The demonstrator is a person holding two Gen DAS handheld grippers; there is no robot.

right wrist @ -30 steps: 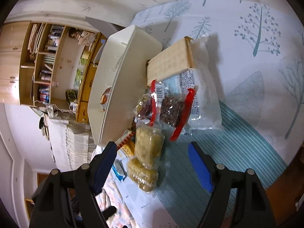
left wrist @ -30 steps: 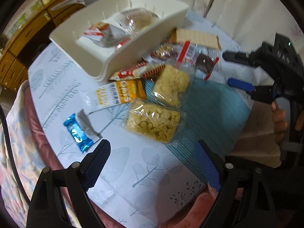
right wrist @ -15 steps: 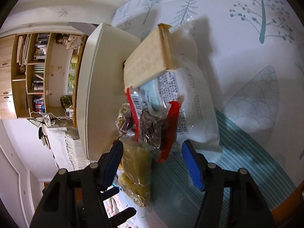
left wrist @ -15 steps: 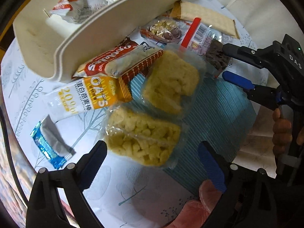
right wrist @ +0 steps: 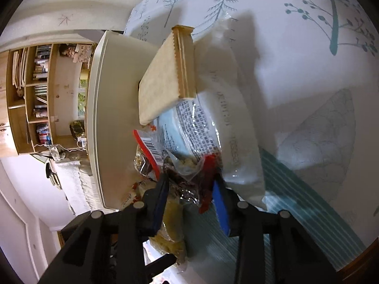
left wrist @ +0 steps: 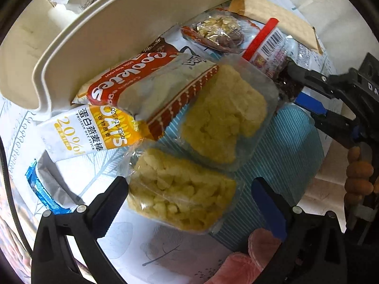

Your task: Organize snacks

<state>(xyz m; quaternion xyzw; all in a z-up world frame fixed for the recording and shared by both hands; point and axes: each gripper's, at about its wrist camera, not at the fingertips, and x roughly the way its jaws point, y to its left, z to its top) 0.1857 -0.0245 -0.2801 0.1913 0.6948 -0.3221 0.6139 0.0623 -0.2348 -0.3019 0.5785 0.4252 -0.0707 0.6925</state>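
In the left wrist view my left gripper (left wrist: 188, 187) points down with its jaws opening wide. A clear bag of yellow puffed snack (left wrist: 182, 189) lies between the fingers, not gripped. A second yellow bag (left wrist: 222, 118), a red cookies packet (left wrist: 146, 87), an oats bar (left wrist: 90, 130) and a blue wrapper (left wrist: 40, 184) lie by the white basket (left wrist: 71, 35). My right gripper (right wrist: 190, 182) is closing on a red-edged packet of dark snack (right wrist: 187, 165), which bunches up between the pads. The same gripper (left wrist: 298, 87) shows at the right of the left wrist view.
A beige wafer pack (right wrist: 163, 78) leans on the white basket (right wrist: 113, 118), over a large white bag (right wrist: 232, 118). Two packets lie inside the basket. A hand (left wrist: 357, 177) holds the right gripper. A wooden shelf (right wrist: 30, 94) stands beyond the table. A pink cushion (left wrist: 248, 260) sits at the table edge.
My left gripper dropped closer over the yellow bags and spread wider. My right gripper moved onto the red-edged packet and narrowed around it, crumpling it.
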